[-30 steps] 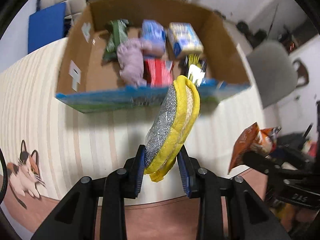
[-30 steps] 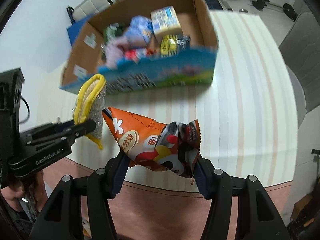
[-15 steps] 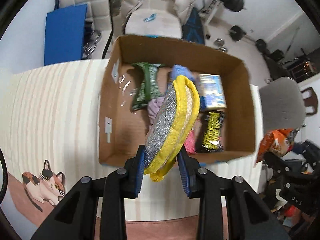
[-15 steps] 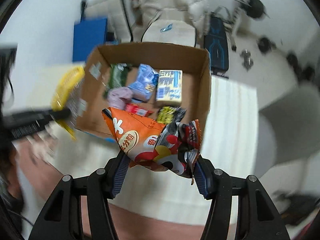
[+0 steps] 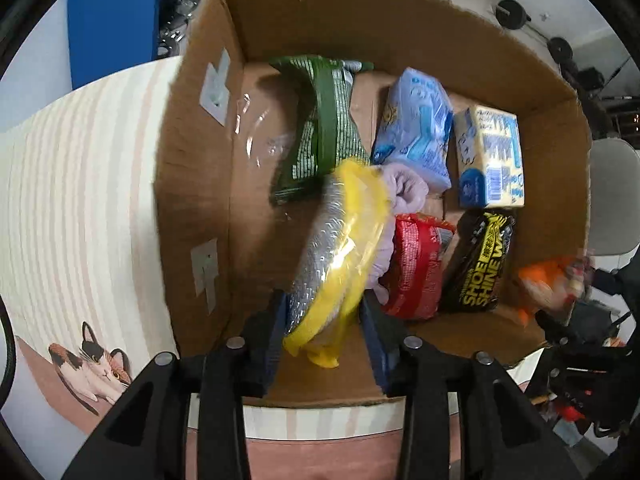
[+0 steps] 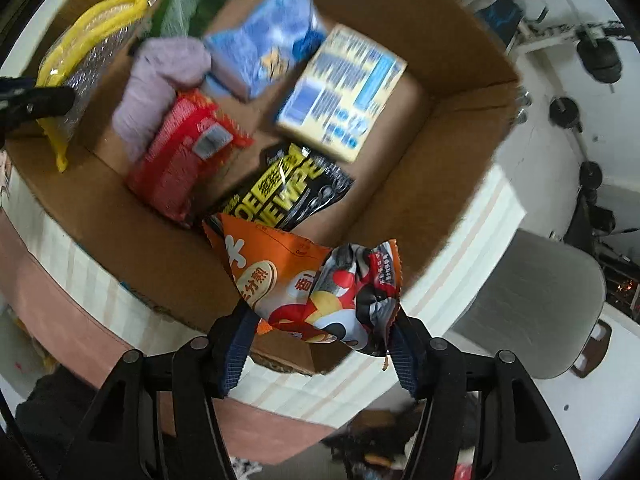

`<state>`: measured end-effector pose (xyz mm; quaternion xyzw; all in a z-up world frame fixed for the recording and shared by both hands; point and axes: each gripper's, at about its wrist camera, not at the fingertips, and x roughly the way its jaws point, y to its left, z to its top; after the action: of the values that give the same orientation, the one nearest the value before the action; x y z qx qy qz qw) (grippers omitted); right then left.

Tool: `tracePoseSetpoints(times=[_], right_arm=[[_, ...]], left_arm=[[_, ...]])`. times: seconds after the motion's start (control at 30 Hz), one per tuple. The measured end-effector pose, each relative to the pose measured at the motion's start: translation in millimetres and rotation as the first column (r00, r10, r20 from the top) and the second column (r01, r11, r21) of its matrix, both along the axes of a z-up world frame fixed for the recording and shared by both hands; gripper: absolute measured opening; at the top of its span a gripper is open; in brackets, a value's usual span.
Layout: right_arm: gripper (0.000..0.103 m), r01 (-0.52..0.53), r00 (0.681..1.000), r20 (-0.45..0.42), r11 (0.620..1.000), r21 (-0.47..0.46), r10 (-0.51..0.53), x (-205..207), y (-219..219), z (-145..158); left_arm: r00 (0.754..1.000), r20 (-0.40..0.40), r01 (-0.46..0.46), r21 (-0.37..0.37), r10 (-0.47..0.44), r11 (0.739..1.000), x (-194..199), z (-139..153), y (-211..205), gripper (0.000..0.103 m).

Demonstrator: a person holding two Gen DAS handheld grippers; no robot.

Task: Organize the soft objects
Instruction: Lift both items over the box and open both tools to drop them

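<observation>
1. Since a second ago: carried from in front of the cardboard box (image 5: pixel 192 200) to right over its open top, both loads with them; now looking almost straight down into it. Jaws of both grippers have just been opening.
2. Left gripper (image 5: pixel 323 312): spread apart, no longer pinching. Between the jaws, a yellow-rimmed scouring sponge (image 5: pixel 336 248), blurred and apparently sliding free, a sliver of gap showing on the right pad's side.
3. Right gripper (image 6: pixel 320 332): eased a little wider, yet seemingly clamped on the orange snack bag (image 6: pixel 312 280), which stays sharp against the smeared background. Hangs over the near right corner of the box.
4. Done so far, judging by the contents: six soft items lying on the box floor, namely a green packet (image 5: pixel 324 120), a pale blue pack (image 5: pixel 416 120), a yellow-and-blue pack (image 5: pixel 488 156), a lilac cloth (image 5: pixel 404 188), a red packet (image 5: pixel 416 268) and a black shoe-wipes pouch (image 5: pixel 480 264).
5. Left to do: drop the sponge, probably onto the bare cardboard left of the lilac cloth; then release the snack bag beside the black pouch. Nothing else loose visible on the striped tablecloth (image 5: pixel 80 200), so likely close to the end.
6. Look of the sponge: oval pad in clear wrap, silver mesh on one face, yellow on the other, held on edge. Look of the snack bag: puffy foil, crumpled at its dark right end.
</observation>
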<state>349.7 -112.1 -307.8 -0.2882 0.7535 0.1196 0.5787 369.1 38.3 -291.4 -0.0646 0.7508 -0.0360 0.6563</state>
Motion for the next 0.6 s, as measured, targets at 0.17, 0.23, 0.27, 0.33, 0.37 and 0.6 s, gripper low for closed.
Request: tracePoseSetpoints(times=[0.17, 0.23, 0.27, 0.33, 0.37, 0.6], right_arm=[[0.088, 0.056, 0.998, 0.01, 0.998, 0.029, -0.056, 7, -6, -4], [0.088, 0.083, 0.996, 0.031, 0.996, 0.041, -0.084, 11, -10, -1], [0.088, 0.106, 0.994, 0.037, 0.993, 0.056, -0.108, 12, -14, 2], [0.094, 0.154, 0.986, 0.051, 0.984, 0.089, -0.159, 15, -21, 7], [0.1, 0.173, 0.982, 0.056, 0.98, 0.101, -0.179, 15, -24, 9], [0.103, 0.346, 0.915, 0.122, 0.904, 0.253, -0.384, 1, -46, 22]], left_arm=[[1.0, 0.012, -0.024, -0.028, 0.024, 0.999, -3, -3, 3, 0.063], [0.999, 0.036, -0.018, -0.025, 0.019, 1.0, -5, 1, 2, 0.075], [0.999, 0.049, -0.016, -0.023, 0.018, 1.0, -6, 3, 1, 0.082], [0.998, 0.066, -0.017, -0.022, 0.018, 1.0, -10, 7, 0, 0.087], [0.997, 0.069, -0.014, -0.024, 0.016, 1.0, -11, 9, 0, 0.089], [0.988, 0.151, -0.007, 0.026, 0.003, 1.0, -31, 29, -5, 0.098]])
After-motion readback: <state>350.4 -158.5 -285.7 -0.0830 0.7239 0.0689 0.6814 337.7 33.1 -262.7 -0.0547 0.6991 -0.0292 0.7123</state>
